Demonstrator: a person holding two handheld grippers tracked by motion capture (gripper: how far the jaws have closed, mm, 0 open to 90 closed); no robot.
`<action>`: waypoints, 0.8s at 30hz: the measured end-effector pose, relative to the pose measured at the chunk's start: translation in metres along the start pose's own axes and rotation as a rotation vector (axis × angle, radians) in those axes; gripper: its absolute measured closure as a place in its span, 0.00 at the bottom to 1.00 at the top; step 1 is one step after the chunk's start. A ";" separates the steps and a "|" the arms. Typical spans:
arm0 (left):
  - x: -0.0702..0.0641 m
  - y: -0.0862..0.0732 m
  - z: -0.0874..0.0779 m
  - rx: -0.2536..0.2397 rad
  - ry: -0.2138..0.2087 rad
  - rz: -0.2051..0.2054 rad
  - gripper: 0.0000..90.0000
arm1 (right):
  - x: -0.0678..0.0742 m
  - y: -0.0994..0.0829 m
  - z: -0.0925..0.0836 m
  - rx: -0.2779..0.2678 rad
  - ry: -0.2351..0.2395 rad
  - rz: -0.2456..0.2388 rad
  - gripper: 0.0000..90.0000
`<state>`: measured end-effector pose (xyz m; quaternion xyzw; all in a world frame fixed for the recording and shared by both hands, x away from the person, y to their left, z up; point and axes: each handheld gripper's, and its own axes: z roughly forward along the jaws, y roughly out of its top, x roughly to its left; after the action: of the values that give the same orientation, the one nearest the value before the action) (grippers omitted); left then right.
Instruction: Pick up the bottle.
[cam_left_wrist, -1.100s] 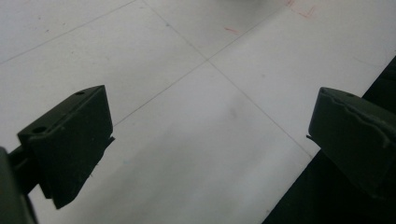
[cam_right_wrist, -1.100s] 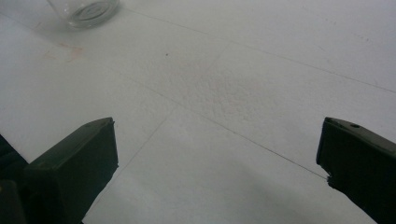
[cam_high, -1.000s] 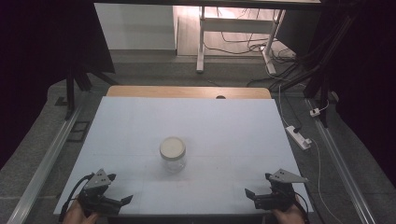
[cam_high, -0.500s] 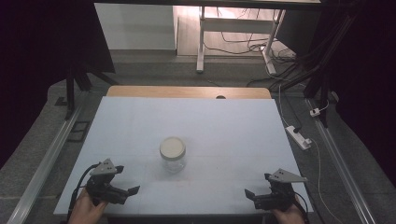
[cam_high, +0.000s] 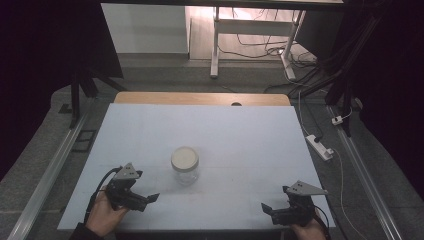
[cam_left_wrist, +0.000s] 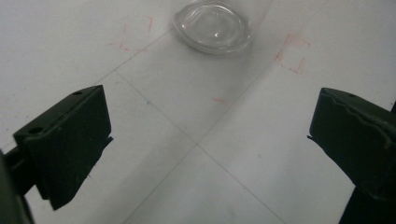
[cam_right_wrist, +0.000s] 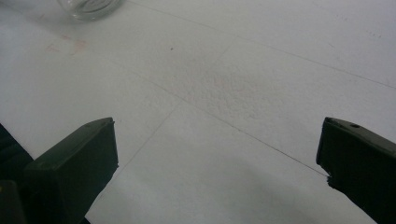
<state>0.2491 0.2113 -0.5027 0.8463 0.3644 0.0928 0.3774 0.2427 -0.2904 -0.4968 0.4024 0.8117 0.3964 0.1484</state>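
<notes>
My left tongs (cam_high: 148, 200) and right tongs (cam_high: 267, 210) both gape wide and empty near the front edge of the white counter (cam_high: 250, 135), so a low sideways reach could knock over the clear cream-lidded glass jar (cam_high: 185, 165) standing mid-counter.

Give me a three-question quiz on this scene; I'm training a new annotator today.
1. True or false: the left claw is shut on the jar.
2. Which claw is nearer the jar? A) left B) right
3. Fill in: the jar stands upright with a pale ___ on top.

Key: 1 false, both claws are open and apart from it. 2 A. 3 lid.
</notes>
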 end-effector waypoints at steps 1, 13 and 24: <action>0.000 0.002 0.001 0.001 -0.006 0.004 0.00 | 0.000 0.000 0.000 0.000 0.000 -0.001 0.00; 0.010 0.024 0.024 -0.003 -0.064 0.039 0.00 | 0.000 0.000 0.000 0.001 0.003 0.002 0.00; 0.013 0.046 0.046 -0.010 -0.092 0.065 0.00 | 0.000 0.000 0.000 0.001 0.005 0.002 0.00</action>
<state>0.3035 0.1737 -0.5040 0.8591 0.3187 0.0680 0.3947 0.2429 -0.2907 -0.4969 0.4022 0.8119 0.3973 0.1460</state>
